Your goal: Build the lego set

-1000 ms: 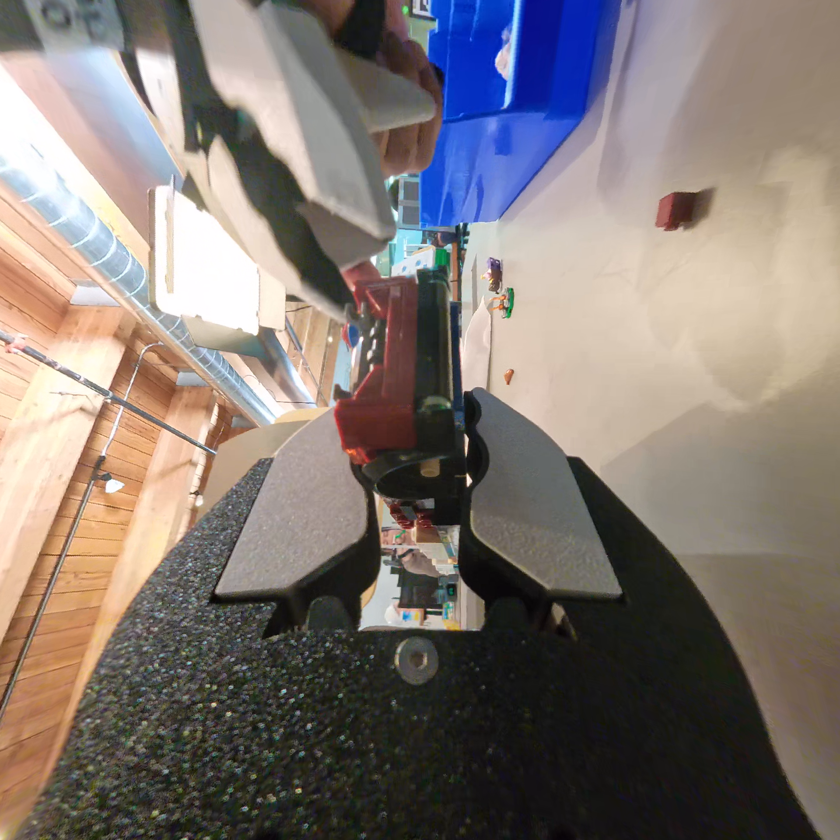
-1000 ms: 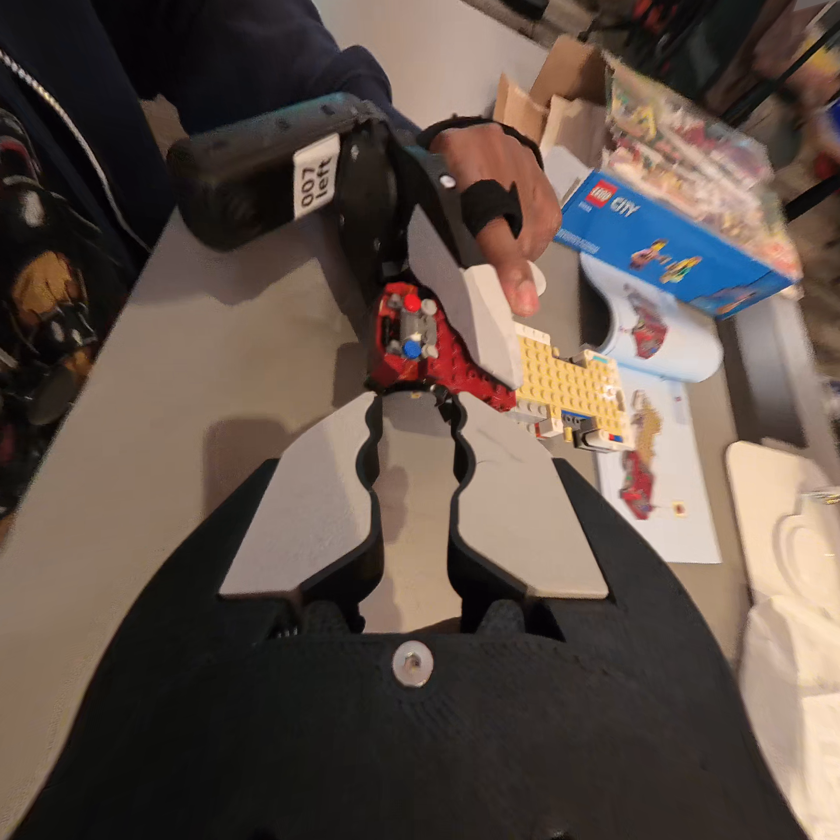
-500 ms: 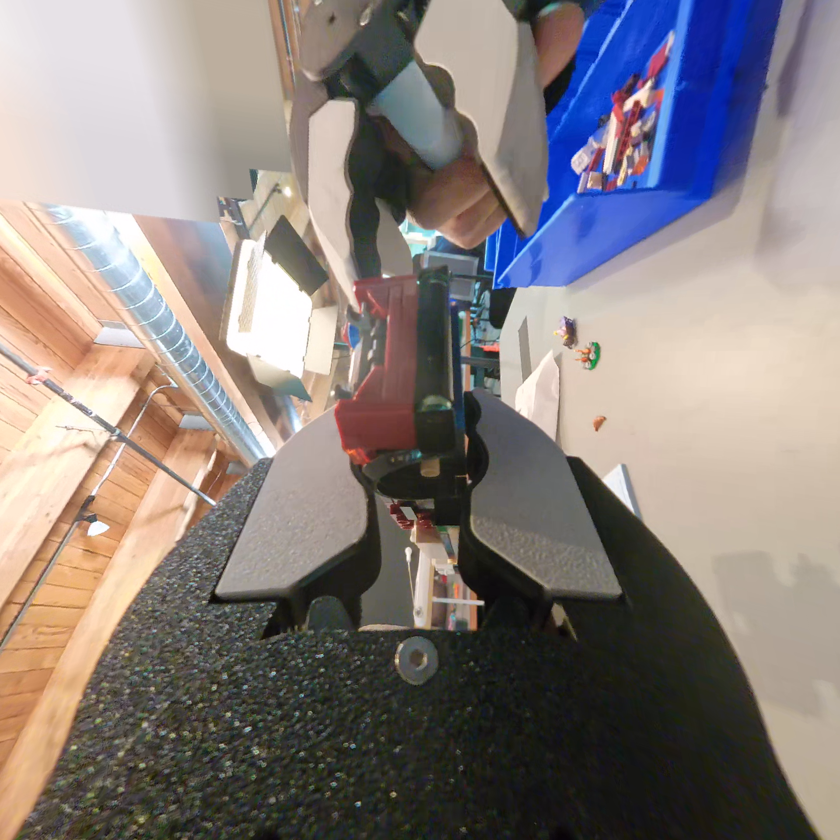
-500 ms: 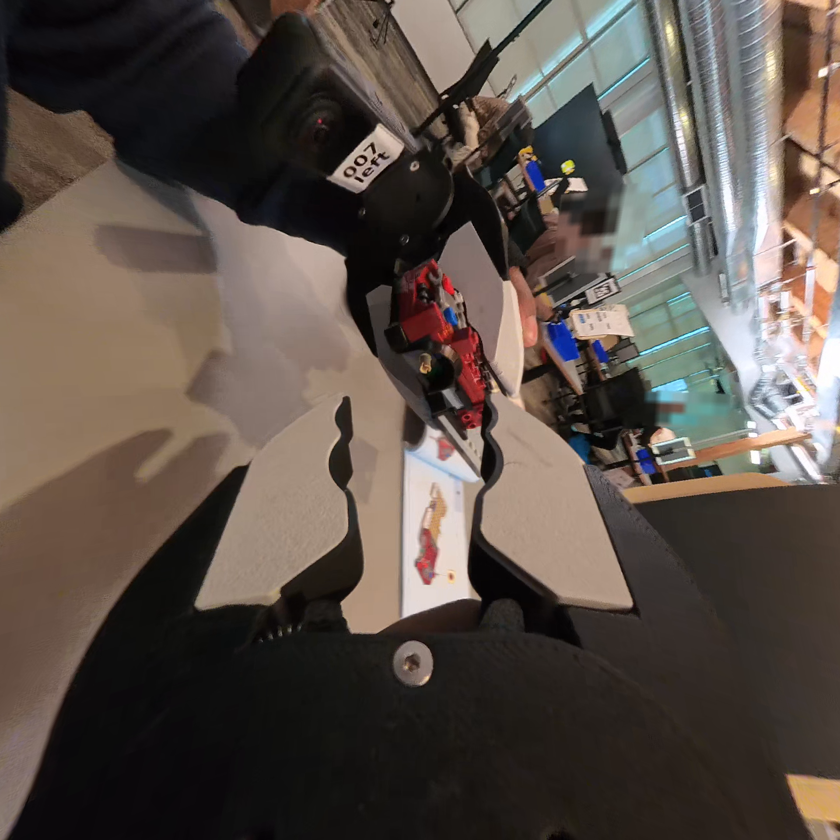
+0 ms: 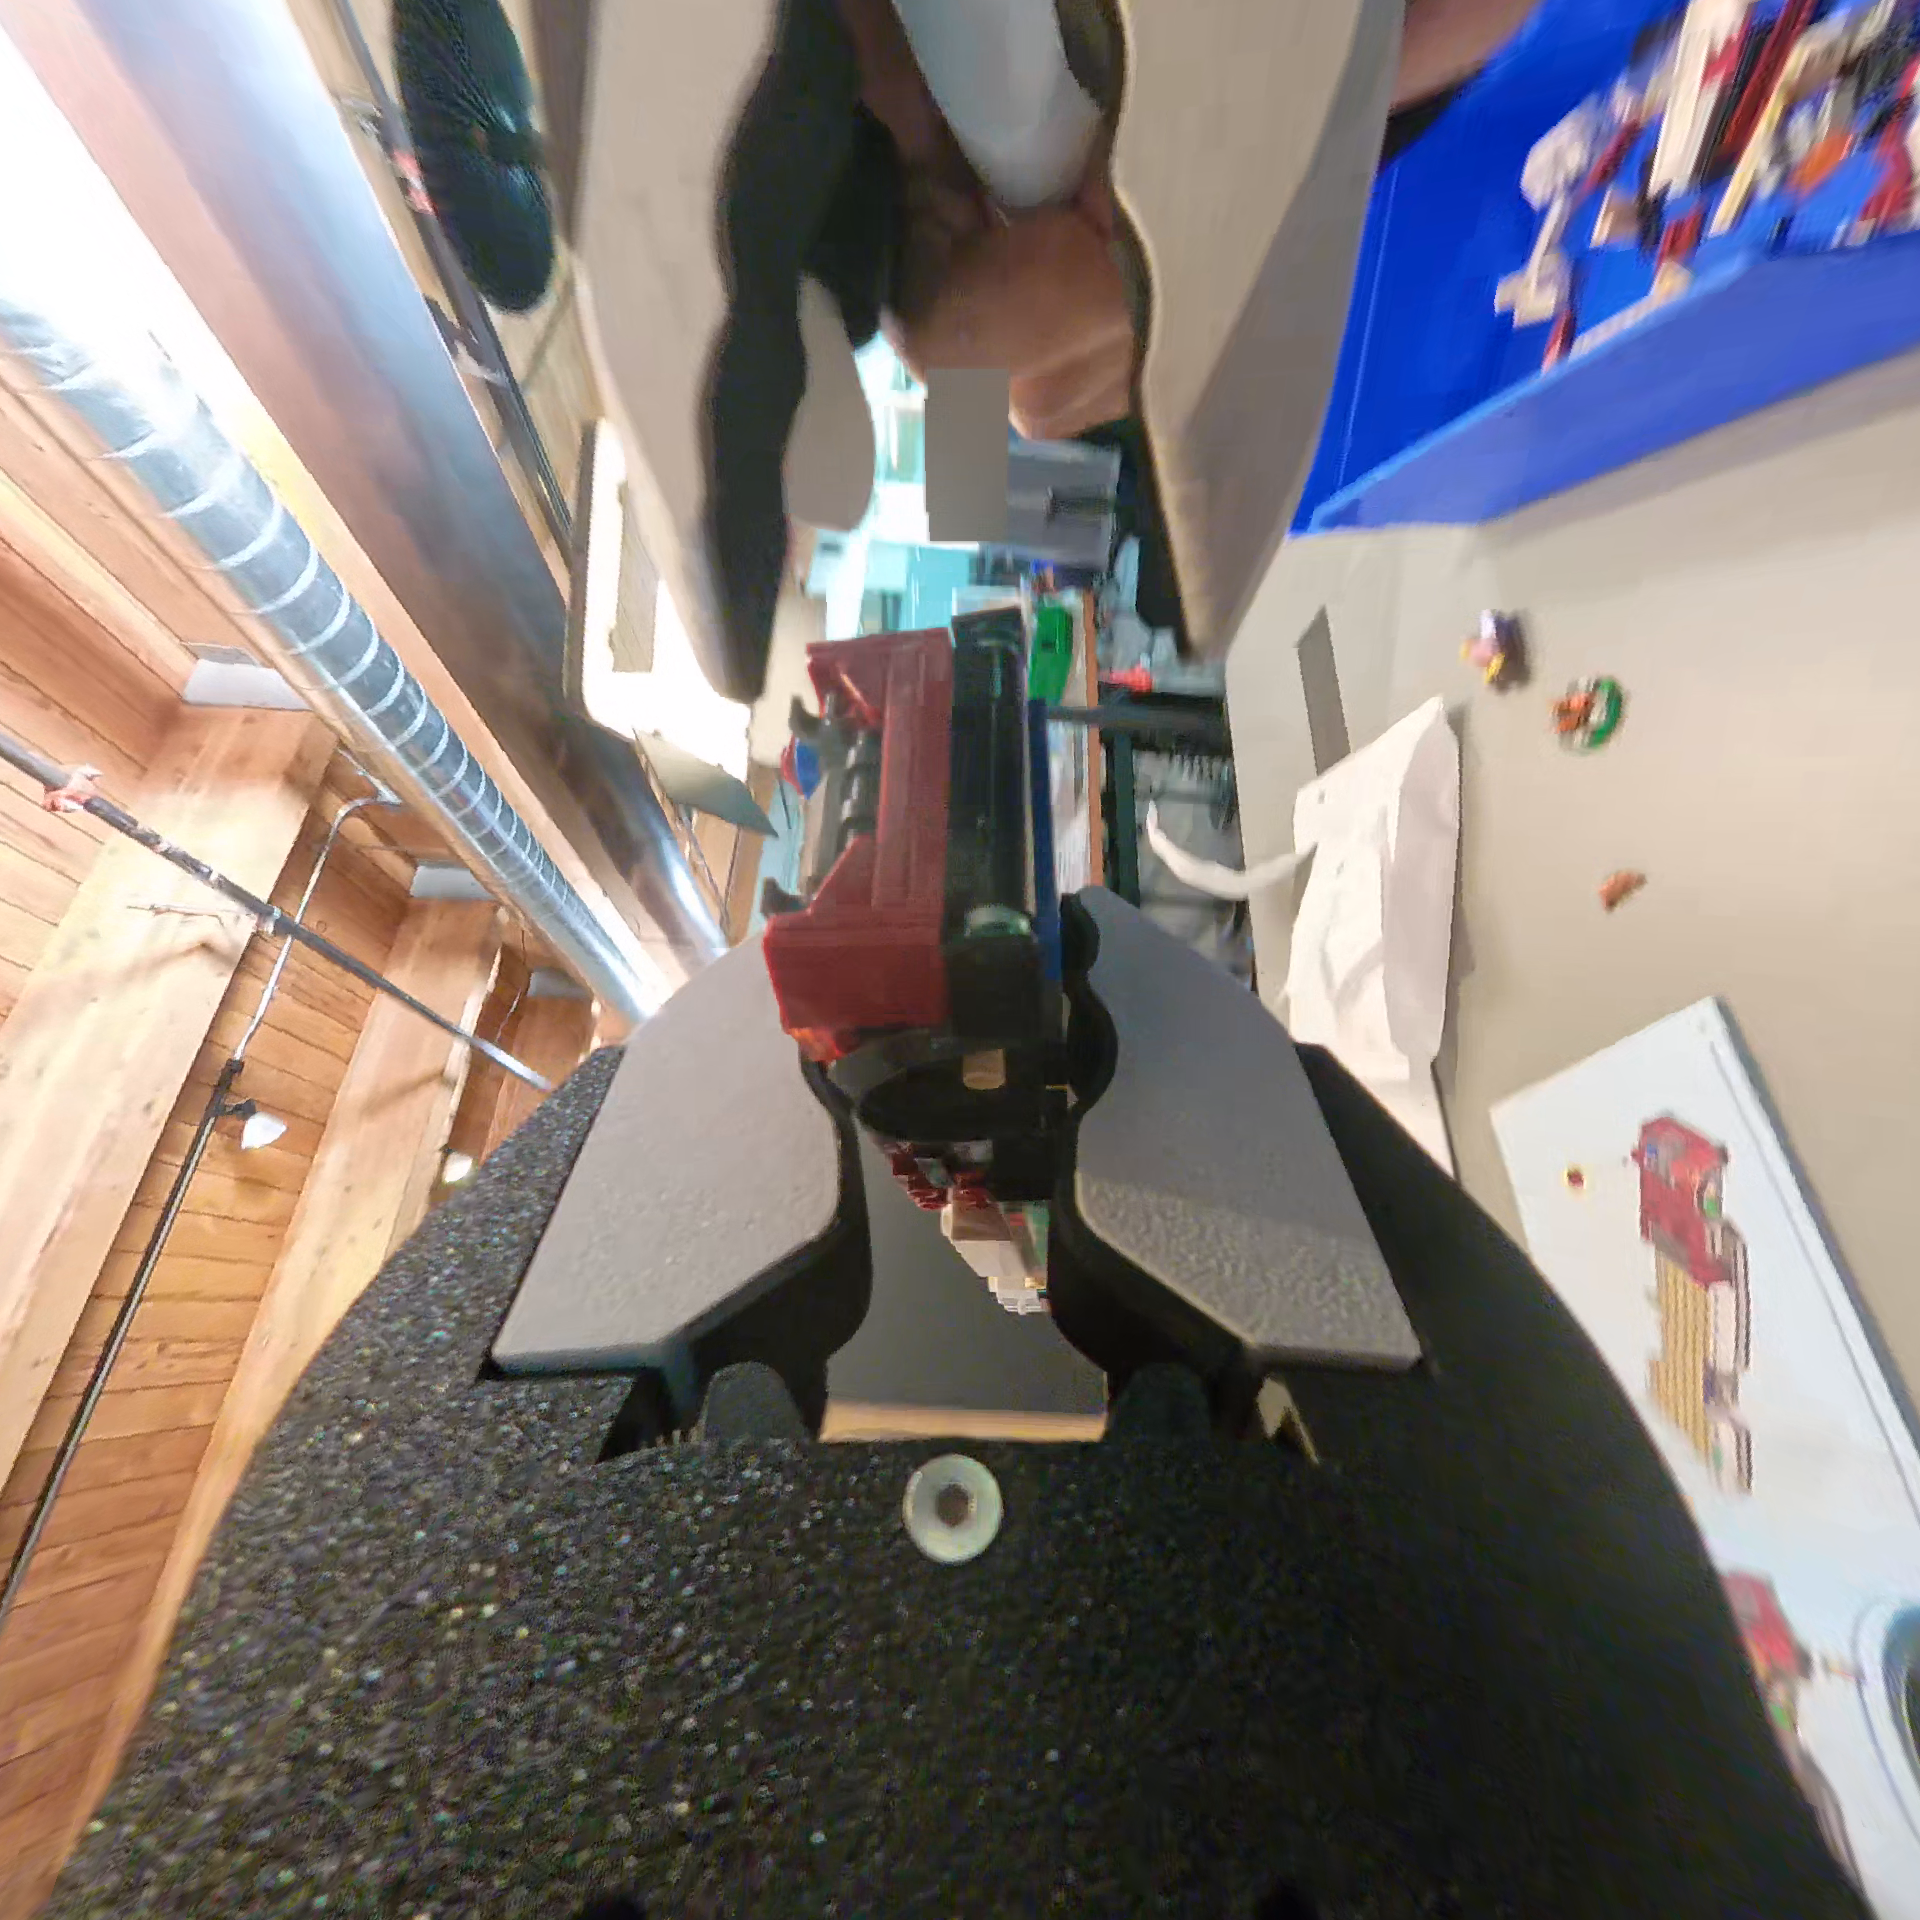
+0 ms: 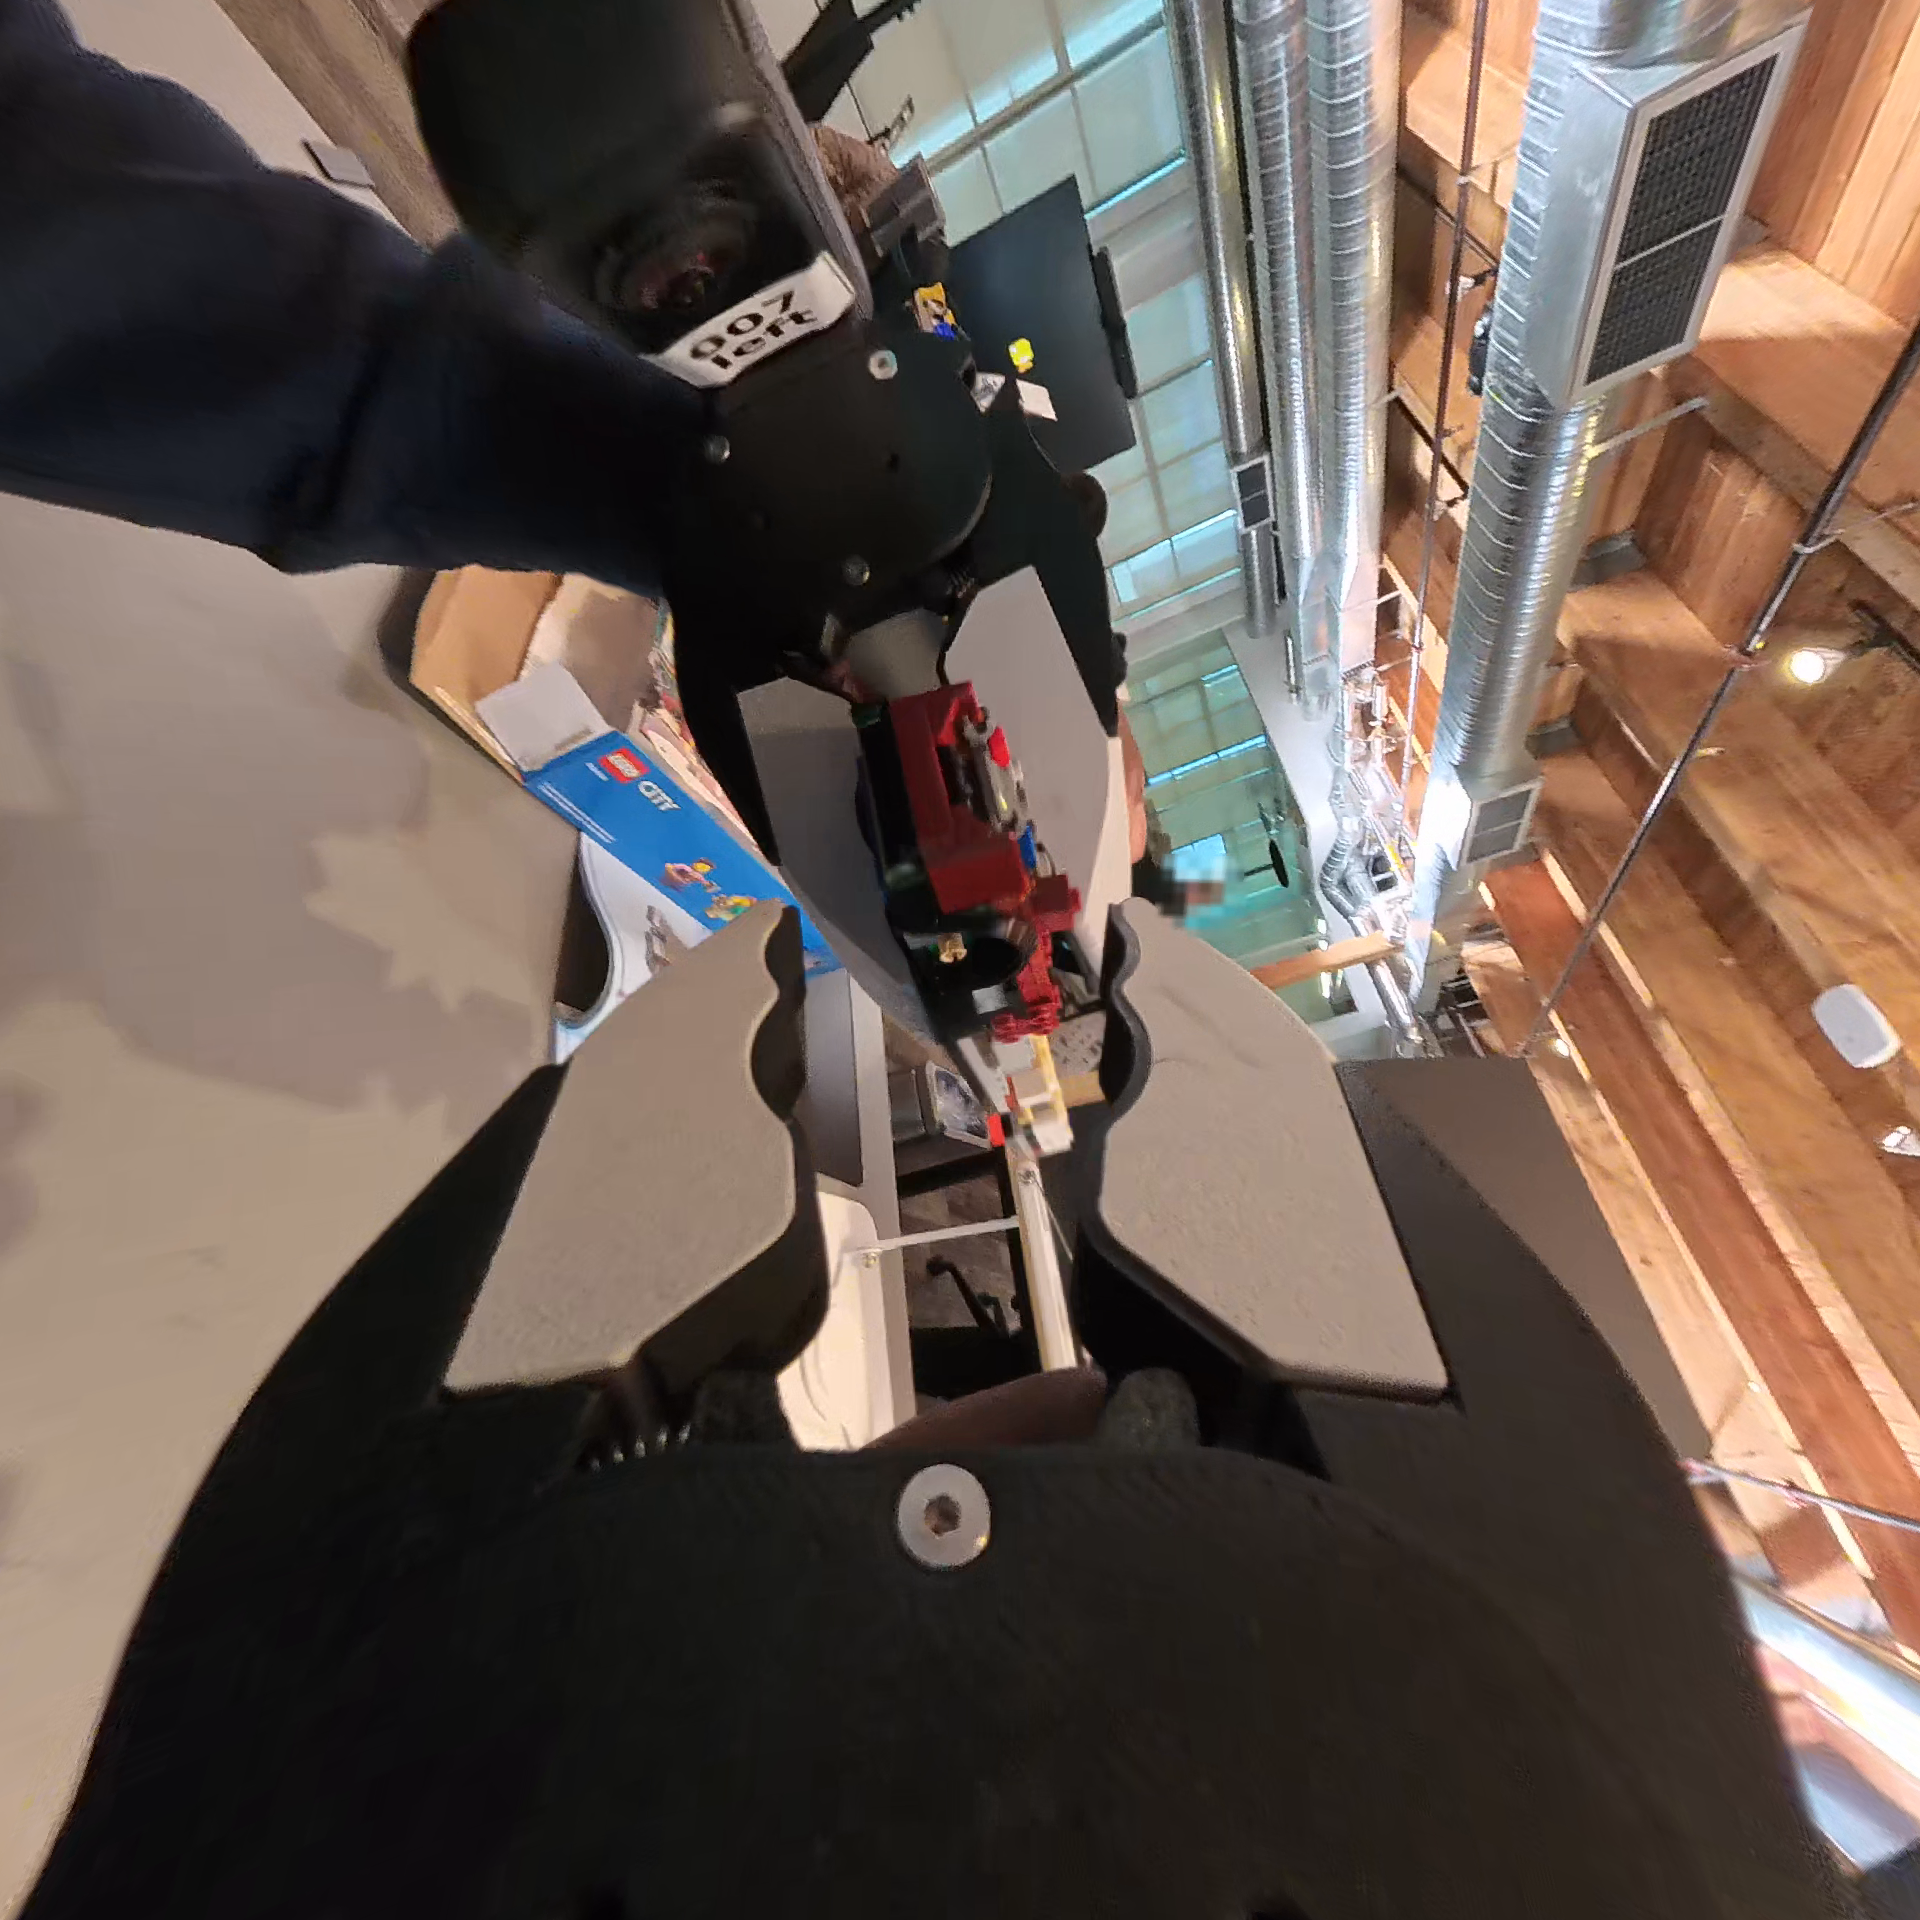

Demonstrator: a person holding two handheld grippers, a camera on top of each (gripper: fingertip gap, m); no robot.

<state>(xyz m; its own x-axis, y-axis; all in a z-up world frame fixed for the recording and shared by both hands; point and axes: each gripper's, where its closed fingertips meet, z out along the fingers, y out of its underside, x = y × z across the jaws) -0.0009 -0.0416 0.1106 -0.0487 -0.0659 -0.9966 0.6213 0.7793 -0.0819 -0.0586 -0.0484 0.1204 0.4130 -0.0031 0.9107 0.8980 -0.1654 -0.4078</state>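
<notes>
Since a second earlier, the right hand-held gripper (image 6: 951, 971) had been opened from a narrow stance to a wide one and swung up from the bench toward the ceiling, while the left hand-held gripper (image 5: 940, 997) had been kept clamped on the same model.

At the far left of the left wrist view, wooden walls and a silver duct (image 5: 343, 644) were seen. In the middle, a red and black brick-built vehicle (image 5: 904, 883) was held in the left hand-held gripper, clear of the bench, with both pads pressed against its sides. Above it the right hand-held gripper's pale fingers (image 5: 1236, 312) were spread wide and apart from the model. To the right, on the grey bench (image 5: 1714, 779), a blue tray (image 5: 1558, 416) of loose bricks, a white bag (image 5: 1371, 883), a few small stray pieces and an instruction booklet (image 5: 1683, 1247) were laid.

In the right wrist view, a dark sleeve (image 6: 260, 343) was seen at the left, then a blue box (image 6: 665, 821) on the bench. In the middle the model (image 6: 966, 852) was gripped by the left hand-held gripper (image 6: 935, 790), just ahead of the right one's open tips, which were not touching it. Ducts and timber ceiling were seen to the right.
</notes>
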